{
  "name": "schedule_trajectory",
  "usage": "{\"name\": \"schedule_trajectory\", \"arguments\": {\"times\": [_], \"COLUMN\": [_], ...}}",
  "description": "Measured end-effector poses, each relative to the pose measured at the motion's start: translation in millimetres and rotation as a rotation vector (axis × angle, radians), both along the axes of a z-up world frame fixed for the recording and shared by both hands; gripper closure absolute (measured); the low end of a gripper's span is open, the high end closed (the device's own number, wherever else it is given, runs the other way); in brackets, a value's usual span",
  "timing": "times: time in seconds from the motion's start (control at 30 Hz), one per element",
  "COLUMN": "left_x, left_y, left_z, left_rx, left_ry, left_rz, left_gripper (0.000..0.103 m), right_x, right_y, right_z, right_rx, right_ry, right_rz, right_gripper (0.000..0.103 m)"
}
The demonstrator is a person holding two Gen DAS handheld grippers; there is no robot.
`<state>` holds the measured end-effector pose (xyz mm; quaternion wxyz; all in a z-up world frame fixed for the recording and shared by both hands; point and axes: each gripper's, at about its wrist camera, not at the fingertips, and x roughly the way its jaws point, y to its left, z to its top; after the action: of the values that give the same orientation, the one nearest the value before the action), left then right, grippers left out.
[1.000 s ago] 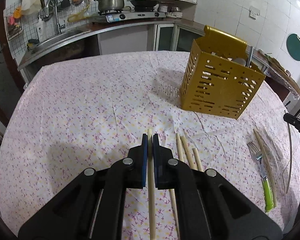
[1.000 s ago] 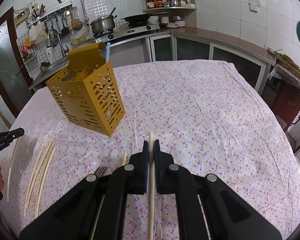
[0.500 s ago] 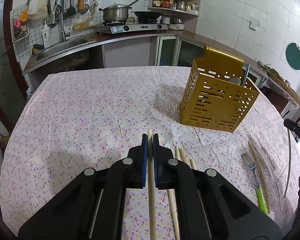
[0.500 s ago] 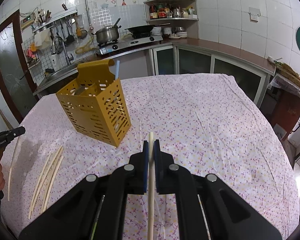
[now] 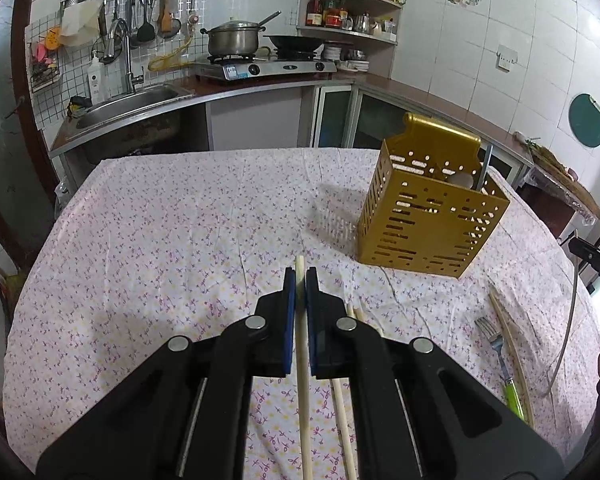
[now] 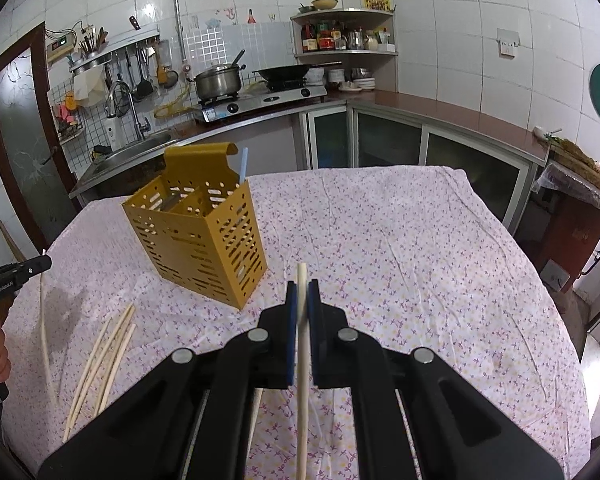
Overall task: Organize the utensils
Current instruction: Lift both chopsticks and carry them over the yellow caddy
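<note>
My left gripper is shut on a wooden chopstick and holds it above the table. My right gripper is shut on another wooden chopstick, also lifted. The gold perforated utensil holder stands ahead and right of the left gripper; in the right wrist view the holder is ahead and left. It holds a blue-handled utensil. Loose chopsticks lie on the cloth left of the right gripper. A green-handled fork lies at right beside another chopstick.
The table carries a floral cloth. The other gripper's tip shows at the right edge of the left wrist view and the left edge of the right wrist view. Kitchen counter, sink and stove are behind.
Both grippers have risen with their chopsticks, so the holder and table look farther below. Both stay shut on the chopsticks.
</note>
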<state>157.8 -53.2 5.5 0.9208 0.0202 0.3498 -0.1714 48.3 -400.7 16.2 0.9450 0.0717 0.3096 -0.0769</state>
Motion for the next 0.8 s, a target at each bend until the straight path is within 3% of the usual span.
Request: {"name": "schedule_trajectory", "arguments": {"times": [0.8], "left_x": [-15], "left_y": [8], "left_z": [48], "left_rx": [-0.014], "left_ry": [-0.125], "left_rz": [0.016], "left_gripper": [0.099], "right_x": [-16], "right_y": [11], "right_z": [48], "right_rx": [-0.053], "right_ry": [-0.109], "right_rz": [0.015], "right_gripper": [0.097]}}
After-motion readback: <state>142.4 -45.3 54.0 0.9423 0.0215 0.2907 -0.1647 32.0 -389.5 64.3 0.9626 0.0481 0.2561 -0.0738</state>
